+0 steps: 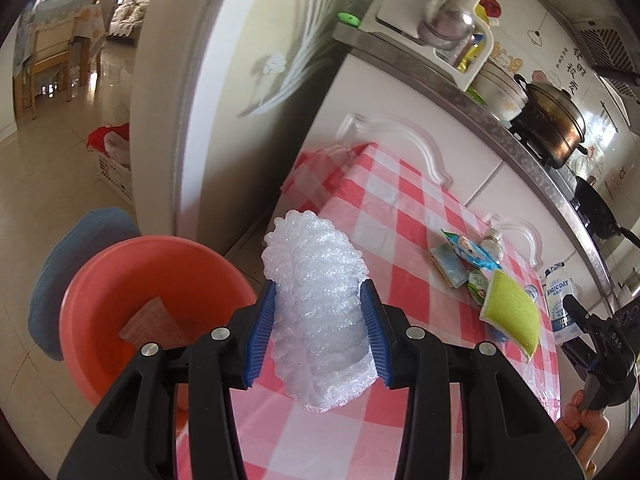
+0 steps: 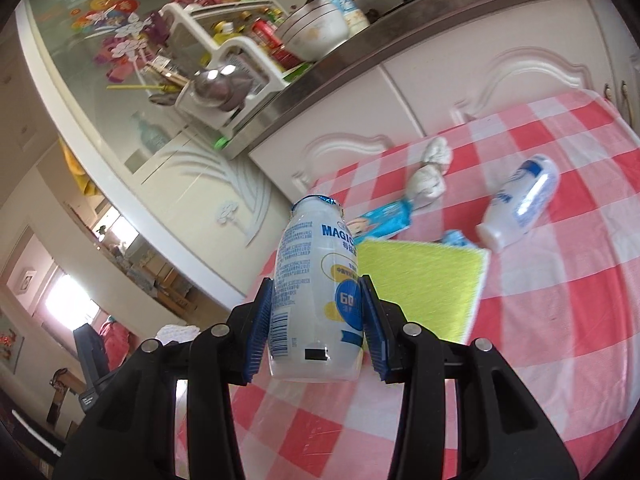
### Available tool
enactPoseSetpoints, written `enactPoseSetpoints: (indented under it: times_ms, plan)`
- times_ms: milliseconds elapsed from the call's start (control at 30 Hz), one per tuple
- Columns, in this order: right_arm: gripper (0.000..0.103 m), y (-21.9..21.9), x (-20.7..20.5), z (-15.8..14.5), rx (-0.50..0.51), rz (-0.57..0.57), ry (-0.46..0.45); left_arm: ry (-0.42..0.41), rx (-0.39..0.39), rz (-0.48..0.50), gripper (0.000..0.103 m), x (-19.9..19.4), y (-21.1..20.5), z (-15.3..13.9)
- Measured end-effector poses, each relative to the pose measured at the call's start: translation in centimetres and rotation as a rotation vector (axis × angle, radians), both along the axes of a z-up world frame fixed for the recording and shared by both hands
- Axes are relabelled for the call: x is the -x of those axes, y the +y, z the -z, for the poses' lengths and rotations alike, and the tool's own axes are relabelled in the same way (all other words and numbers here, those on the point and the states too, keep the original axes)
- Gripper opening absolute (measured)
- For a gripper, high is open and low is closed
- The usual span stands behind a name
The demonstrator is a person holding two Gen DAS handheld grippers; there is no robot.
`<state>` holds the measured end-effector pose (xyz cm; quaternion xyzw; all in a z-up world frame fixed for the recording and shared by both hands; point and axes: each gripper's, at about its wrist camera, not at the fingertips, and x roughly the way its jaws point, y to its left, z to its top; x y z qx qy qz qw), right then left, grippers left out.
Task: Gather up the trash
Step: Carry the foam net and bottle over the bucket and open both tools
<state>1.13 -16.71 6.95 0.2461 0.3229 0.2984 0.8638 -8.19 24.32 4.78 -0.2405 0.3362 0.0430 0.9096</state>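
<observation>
**Both claws loaded, basin waiting at the left edge**

Far left in the left wrist view, an orange plastic basin [image 1: 132,312] sits on the floor below the surface's left edge, with a flat piece of paper or packet already lying inside. Just right of it, the left claw [image 1: 320,300] is clenched on a white foam fruit net [image 1: 316,312], its blue pads pressing into both sides; the net hangs over the red-and-white checked surface [image 1: 400,216], close to that edge. Further right, loose trash is on the cloth: snack wrappers [image 1: 464,256], a yellow-green scouring sponge [image 1: 508,312], a twisted white wad and a small white bottle lying on its side [image 2: 520,204].

At the far right, the right claw [image 2: 316,304] is grasping a pale yoghurt-drink bottle [image 2: 316,292] around its lower body, bottle pointing away from the camera and lifted clear of the cloth.

The step in hand looks like the carry: both items are picked and neither is yet binned. The next move calls for bringing the net out over the basin's mouth before letting go, then the bottle after it.

Room is fair on the left: open floor tiles surround the basin, and a blue mat lies behind it. A tall white cabinet corner stands close behind the basin, and cupboard doors run along the surface's far side, so the swing is best kept low and outward, past the hanging cloth edge.
</observation>
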Motion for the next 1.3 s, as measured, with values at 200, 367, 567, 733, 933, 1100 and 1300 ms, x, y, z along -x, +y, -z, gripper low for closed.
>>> enactPoseSetpoints:
  times_ms: [200, 367, 567, 733, 933, 1100, 1300]
  plan:
    - [0.044, 3.2, 1.0, -0.5, 0.007, -0.079, -0.003, 0.001, 0.001, -0.042, 0.044, 1.3, 2.4, 0.1]
    - [0.044, 5.6, 1.6, -0.6, 0.017, -0.128, 0.003, 0.005, 0.004, -0.078, 0.044, 2.5, 4.6, 0.4]
    - [0.044, 8.8, 2.4, -0.5, 0.033, -0.198, 0.022, 0.013, 0.014, -0.121, 0.044, 3.6, 7.1, 1.0]
    - [0.044, 12.1, 3.4, -0.6, 0.068, -0.266, 0.029, 0.018, 0.022, -0.137, 0.044, 4.5, 8.5, 1.6]
    - [0.044, 16.3, 4.6, -0.1, 0.107, -0.35, 0.052, 0.02, 0.046, -0.154, 0.044, 5.4, 10.1, 2.4]
    - [0.044, 19.9, 5.5, 0.2, 0.152, -0.418, 0.057, 0.03, 0.059, -0.163, 0.045, 6.2, 11.2, 3.2]
    - [0.044, 24.5, 6.4, 0.9, 0.216, -0.498, 0.066, 0.048, 0.073, -0.162, 0.045, 6.5, 12.1, 4.4]
